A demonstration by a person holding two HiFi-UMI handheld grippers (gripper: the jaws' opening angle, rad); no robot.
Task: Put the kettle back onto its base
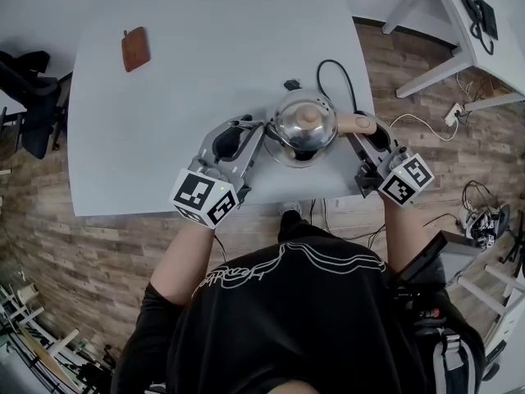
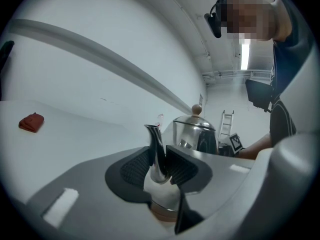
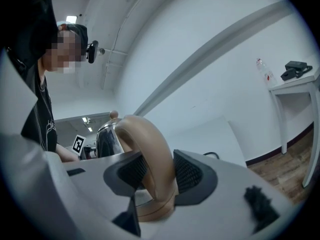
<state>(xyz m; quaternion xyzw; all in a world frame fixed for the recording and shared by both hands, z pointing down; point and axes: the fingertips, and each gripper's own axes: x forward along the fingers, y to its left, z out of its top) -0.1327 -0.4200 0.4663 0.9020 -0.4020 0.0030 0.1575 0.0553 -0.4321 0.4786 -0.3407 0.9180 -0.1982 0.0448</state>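
A shiny steel kettle (image 1: 302, 123) with a wooden lid knob stands near the front edge of the white table (image 1: 205, 72), over a round base (image 1: 284, 161) whose rim shows under it; I cannot tell whether they touch. My left gripper (image 1: 261, 130) is shut on the kettle's thin spout (image 2: 156, 151), one pad pressed against each side. My right gripper (image 1: 361, 131) is shut on the tan curved handle (image 3: 150, 154). The left gripper (image 2: 160, 166) and the right gripper (image 3: 157, 176) each look level at the kettle from opposite sides.
The base's black cable (image 1: 332, 68) loops behind the kettle toward the table's right edge. A brown pouch (image 1: 135, 48) lies at the far left of the table. A black chair (image 1: 29, 97) stands to the left, a second white table (image 1: 467, 23) to the right.
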